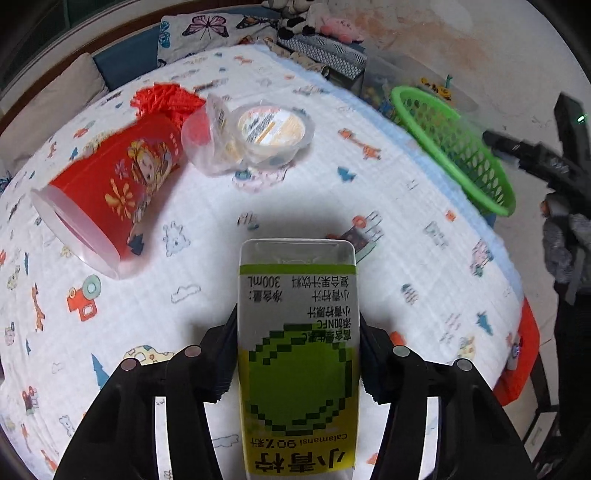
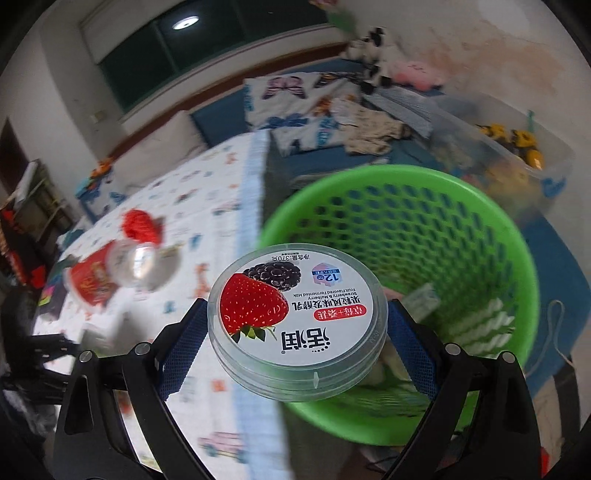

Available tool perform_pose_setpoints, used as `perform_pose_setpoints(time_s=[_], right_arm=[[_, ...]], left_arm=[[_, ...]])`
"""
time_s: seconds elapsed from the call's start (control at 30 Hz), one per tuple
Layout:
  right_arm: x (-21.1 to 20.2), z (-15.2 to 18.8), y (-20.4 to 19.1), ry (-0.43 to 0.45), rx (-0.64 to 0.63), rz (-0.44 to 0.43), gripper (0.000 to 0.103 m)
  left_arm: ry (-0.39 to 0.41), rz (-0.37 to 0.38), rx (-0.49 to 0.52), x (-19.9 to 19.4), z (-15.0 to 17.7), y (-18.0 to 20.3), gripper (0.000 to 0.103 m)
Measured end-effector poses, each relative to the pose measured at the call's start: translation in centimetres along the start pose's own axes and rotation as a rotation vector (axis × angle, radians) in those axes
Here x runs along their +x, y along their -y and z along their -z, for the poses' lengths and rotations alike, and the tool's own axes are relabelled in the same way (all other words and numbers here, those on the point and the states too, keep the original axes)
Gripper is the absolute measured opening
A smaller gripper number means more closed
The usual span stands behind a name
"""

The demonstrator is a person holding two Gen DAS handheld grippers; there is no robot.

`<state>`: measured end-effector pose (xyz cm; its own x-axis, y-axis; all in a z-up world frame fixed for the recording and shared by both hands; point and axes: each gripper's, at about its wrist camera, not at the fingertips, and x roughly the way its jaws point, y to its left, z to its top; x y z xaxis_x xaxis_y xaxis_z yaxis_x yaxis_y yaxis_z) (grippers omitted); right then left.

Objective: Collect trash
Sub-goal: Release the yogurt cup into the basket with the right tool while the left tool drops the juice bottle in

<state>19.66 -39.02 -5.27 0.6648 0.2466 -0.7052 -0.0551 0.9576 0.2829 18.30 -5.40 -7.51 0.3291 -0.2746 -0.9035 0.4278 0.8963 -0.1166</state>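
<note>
Strawberry yogurt tub (image 2: 297,325), clamped in the right gripper's (image 2: 295,332) jaws, hangs over the green basket's (image 2: 480,229) near rim; left gripper (image 1: 298,354) jaws pinch the calamansi juice bottle (image 1: 298,343) lengthwise.

Setting: a home bedroom. Indicators: a bed (image 1: 295,192) under a cartoon-print quilt, a butterfly pillow (image 1: 207,31), plush toys (image 1: 338,27) against the wall, and a bin of toy vehicles (image 2: 517,147).
</note>
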Motion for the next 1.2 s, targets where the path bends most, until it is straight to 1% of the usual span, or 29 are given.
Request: perform_pose_setpoints(time_s=[0.13, 0.27, 0.4, 0.6, 0.8, 0.93, 1.07, 1.2], right_arm=[[0.7, 0.0, 2.3, -0.022, 0.018, 0.059, 0.093], [1.8, 0.0, 3.5, -0.044, 0.015, 0.106, 0.093], [2.5, 0.2, 4.0, -0.06, 0.016, 0.122, 0.093], [3.5, 0.3, 4.8, -0.083, 0.02, 0.151, 0.094], [3.9, 0.4, 5.3, -0.103, 0.008, 0.158, 0.094], [4.2, 0.5, 5.7, -0.114, 0.015, 0.151, 0.094], [3.9, 0.4, 5.7, -0.107, 0.015, 0.153, 0.094], [2.9, 0.3, 5.8, -0.09, 0.013, 0.145, 0.094]], left_arm=[[0.054, 0.014, 0.005, -2.0, -1.2, 0.7, 0.052], [0.125, 0.039, 0.02, -4.3, -2.9, 1.8, 0.052], [0.181, 0.071, 0.034, -5.7, -5.2, 3.3, 0.052], [0.237, 0.09, 0.073, -6.4, -8.5, 6.4, 0.052], [0.29, 0.105, 0.115, -6.8, -12.3, 9.7, 0.052], [0.305, 0.119, 0.124, -6.6, -14.3, 11.2, 0.052], [0.32, 0.122, 0.133, -6.2, -16.3, 12.9, 0.052], [0.337, 0.14, 0.132, -5.7, -18.1, 14.3, 0.052]])
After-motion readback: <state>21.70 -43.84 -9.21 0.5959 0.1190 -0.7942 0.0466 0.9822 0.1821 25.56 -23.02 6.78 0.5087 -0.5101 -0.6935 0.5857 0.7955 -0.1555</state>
